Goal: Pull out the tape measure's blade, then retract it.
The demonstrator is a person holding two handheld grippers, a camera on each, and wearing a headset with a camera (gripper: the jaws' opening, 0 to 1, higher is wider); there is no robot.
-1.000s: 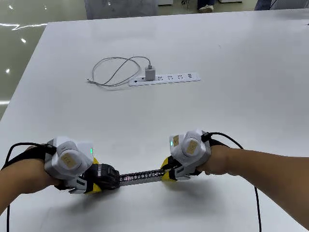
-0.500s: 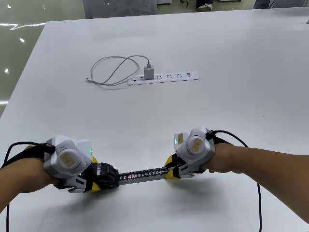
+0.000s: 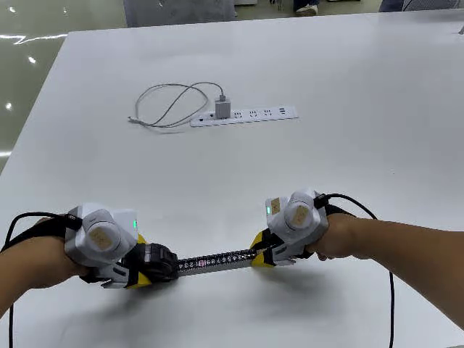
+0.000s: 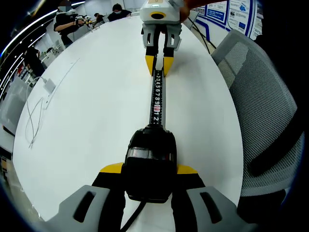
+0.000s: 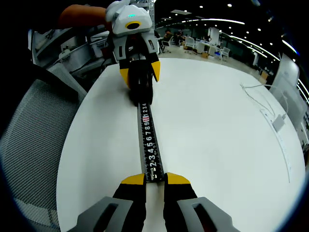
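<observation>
Tape measure (image 3: pixel 155 262) first, down at the near edge of the white table (image 3: pixel 326 87). Its black case is clamped between the yellow-tipped jaws of the left gripper (image 3: pixel 143 262), which press in on its two sides. Whether the case rests on the tabletop or hangs just over it, I cannot tell.

From the case the blade (image 3: pixel 217 259) runs out straight to the right, printed side up, low over the table. Its tip is pinched by the right gripper (image 3: pixel 257 251), whose jaws stand nearly closed with only the thin blade end between them. In the right gripper view the lowest numbers sit next to those jaws and climb toward the case. The two grippers point at each other, well apart, with the drawn length of blade between them. A bare forearm comes in behind each, and a black cord (image 3: pixel 357 210) loops off the right one.

Farther up the table lies a white power strip (image 3: pixel 250 114) with a white charger (image 3: pixel 222 109) plugged in at its left end. A pale cable (image 3: pixel 170 105) lies in loose loops to the left of that. In the left gripper view a grey mesh chair (image 4: pixel 256 96) stands beside the table.
</observation>
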